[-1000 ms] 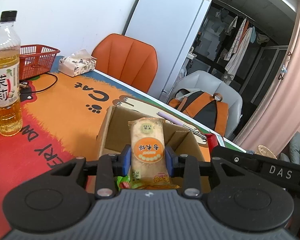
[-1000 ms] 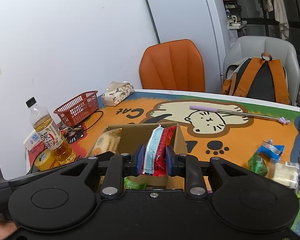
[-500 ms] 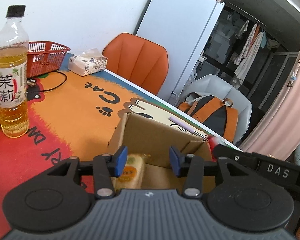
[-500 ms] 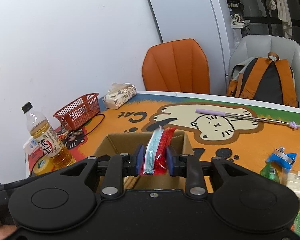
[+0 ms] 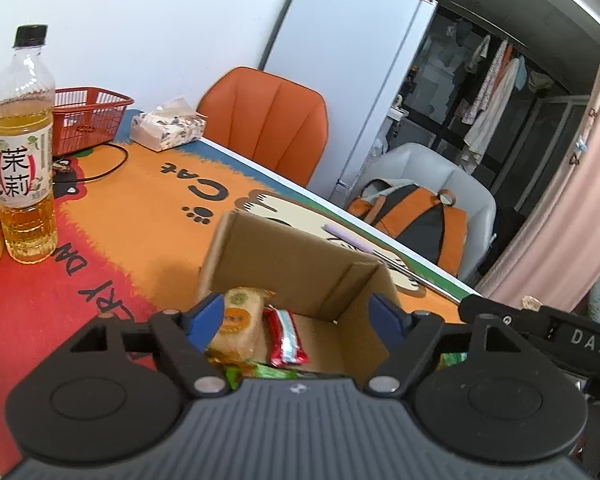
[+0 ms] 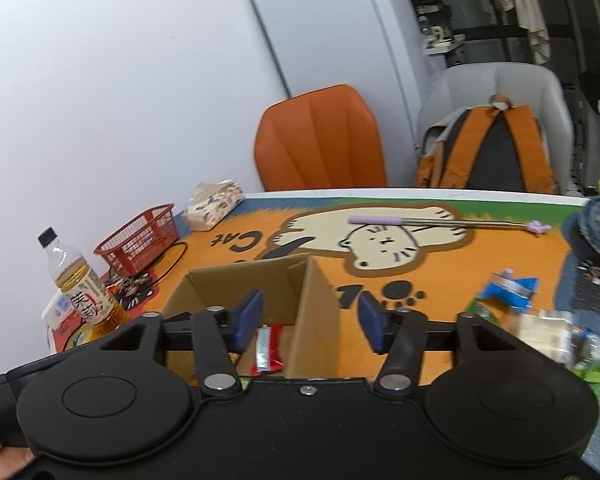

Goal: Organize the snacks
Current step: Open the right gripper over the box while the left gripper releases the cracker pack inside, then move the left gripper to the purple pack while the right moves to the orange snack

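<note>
An open cardboard box (image 5: 300, 264) stands on the cat-print table mat. Inside it lie a yellow rice-cracker packet (image 5: 240, 320), a red snack packet (image 5: 286, 338) and a green packet (image 5: 260, 370). My left gripper (image 5: 296, 316) hovers over the box's near edge, its jaws opening, with nothing pressed between the blue pads. Over the same box (image 6: 260, 280), my right gripper (image 6: 310, 322) also has its jaws opening and holds nothing. The red snack packet (image 6: 268, 348) lies on the box floor below it. Loose snack packets (image 6: 540, 324) sit on the mat to the right.
A tea bottle (image 5: 22, 152), a red basket (image 5: 86, 118) and a tissue box (image 5: 166, 128) stand at the left. A purple-handled stick (image 6: 420, 222) lies beyond the box. An orange chair (image 6: 320, 140) and a grey chair with a backpack (image 6: 488, 148) stand behind the table.
Both grippers went from shut to open. The rice-cracker packet left the left gripper and the red packet left the right one; both now lie in the box.
</note>
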The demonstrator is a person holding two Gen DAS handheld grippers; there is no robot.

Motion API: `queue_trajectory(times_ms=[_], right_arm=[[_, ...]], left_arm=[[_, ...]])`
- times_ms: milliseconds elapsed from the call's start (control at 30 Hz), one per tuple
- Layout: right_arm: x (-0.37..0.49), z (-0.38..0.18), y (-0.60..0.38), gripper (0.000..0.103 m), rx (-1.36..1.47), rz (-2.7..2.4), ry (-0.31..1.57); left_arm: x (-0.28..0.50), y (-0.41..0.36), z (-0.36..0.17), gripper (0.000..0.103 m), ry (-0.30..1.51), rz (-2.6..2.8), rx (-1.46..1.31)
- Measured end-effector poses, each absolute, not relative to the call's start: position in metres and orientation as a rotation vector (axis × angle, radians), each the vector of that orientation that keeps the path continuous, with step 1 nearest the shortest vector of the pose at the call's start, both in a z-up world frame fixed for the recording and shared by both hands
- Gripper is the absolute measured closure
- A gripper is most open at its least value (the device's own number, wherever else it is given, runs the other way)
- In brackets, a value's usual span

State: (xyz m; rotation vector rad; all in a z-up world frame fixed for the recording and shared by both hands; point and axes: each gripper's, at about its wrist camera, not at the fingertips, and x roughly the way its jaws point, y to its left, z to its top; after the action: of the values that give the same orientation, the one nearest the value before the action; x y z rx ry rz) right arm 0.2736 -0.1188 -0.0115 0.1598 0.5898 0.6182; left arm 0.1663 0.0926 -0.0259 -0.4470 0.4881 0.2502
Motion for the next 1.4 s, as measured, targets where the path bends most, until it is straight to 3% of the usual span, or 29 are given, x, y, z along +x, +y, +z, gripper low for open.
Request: queue_trajectory(times_ms=[267, 400, 500, 1400], right_arm=[[0.26, -0.012, -0.154, 0.023, 0.184, 0.538, 0.553], [0.258, -0.011, -0.171, 0.02, 0.196, 0.461, 0.542], [0.252, -0.009, -0.189, 0.011, 0.239, 0.449, 0.5], [0.231, -0.022, -0.28, 0.003, 0.248, 0.353, 0.544]], left_arm=[[0.16, 0.065, -0.026, 0.017, 0.489, 0.203, -0.416], [0.16, 0.058, -0.027, 0.015, 0.493, 0.193, -0.413], [0.16, 0.05, -0.02, 0.014, 0.493, 0.185, -0.401], [0.162, -0.035, -0.024, 0.012, 0.538, 0.043, -0.31]])
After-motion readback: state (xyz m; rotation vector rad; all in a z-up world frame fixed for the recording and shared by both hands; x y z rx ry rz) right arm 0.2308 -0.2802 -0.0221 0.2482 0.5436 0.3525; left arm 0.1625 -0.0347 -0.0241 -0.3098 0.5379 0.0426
